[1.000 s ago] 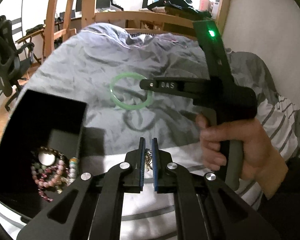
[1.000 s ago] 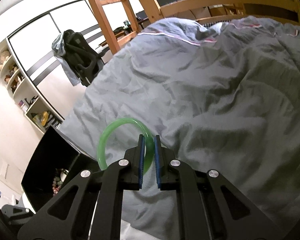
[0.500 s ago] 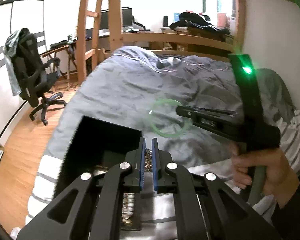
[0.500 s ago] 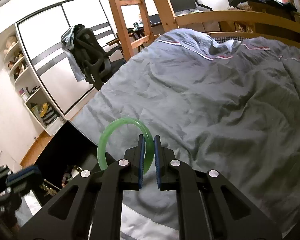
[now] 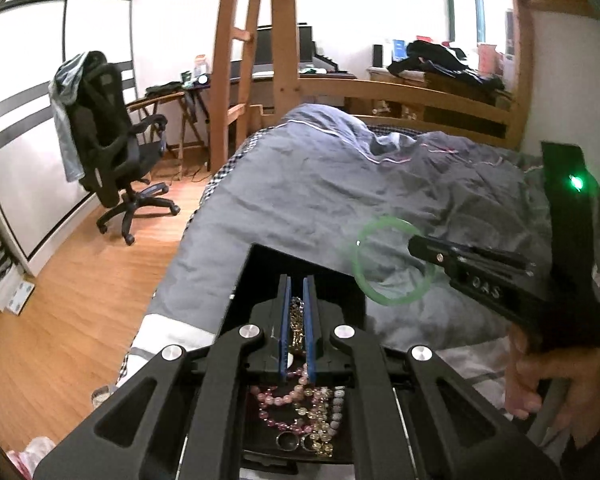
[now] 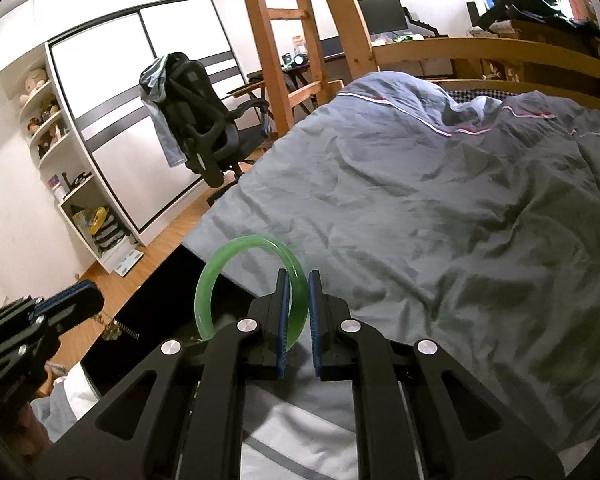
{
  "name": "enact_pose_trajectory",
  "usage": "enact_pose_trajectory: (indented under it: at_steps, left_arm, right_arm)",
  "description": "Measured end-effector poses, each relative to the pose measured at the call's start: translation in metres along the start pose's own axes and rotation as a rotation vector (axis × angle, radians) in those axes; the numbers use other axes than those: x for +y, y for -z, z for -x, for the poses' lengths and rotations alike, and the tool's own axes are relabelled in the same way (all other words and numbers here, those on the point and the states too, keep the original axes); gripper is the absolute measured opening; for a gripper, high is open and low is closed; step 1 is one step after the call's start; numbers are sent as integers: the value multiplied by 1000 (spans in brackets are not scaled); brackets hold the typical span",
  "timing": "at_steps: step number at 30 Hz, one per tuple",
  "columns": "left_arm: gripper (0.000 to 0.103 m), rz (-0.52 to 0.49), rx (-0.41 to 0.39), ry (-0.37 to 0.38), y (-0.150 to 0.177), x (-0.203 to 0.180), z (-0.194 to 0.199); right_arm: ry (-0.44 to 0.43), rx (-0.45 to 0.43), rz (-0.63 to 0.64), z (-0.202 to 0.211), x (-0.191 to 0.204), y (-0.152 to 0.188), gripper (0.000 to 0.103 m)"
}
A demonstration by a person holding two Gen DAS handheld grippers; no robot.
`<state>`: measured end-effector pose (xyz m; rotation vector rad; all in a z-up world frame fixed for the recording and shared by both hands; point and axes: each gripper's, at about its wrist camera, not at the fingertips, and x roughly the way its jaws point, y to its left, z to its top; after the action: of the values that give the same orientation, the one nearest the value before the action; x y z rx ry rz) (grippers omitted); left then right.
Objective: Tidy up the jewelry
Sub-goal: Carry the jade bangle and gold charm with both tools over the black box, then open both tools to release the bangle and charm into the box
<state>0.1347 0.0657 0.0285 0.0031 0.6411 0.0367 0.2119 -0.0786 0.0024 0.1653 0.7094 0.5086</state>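
My left gripper is shut on a gold chain and holds it above the black jewelry box. The box holds pink bead bracelets, gold beads and rings. My right gripper is shut on a green jade bangle and holds it in the air above the grey duvet, next to the box's far right corner. In the left wrist view the bangle and the right gripper sit to the right of the box. In the right wrist view the left gripper shows at lower left with the chain hanging from it.
The box lies at the bed's left edge on a grey duvet. A black office chair stands on the wooden floor to the left. Wooden ladder posts and a wooden bed rail rise behind the bed.
My left gripper has carried the gold chain left and over the box. My right gripper has carried the bangle left toward the box, off the duvet.
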Motion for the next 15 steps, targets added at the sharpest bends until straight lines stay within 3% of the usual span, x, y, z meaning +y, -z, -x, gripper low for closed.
enact_pose_trajectory:
  at_steps: [15]
  left_arm:
    - [6, 101, 33, -23, 0, 23, -5]
  right_arm:
    - [-84, 63, 58, -16, 45, 24, 10]
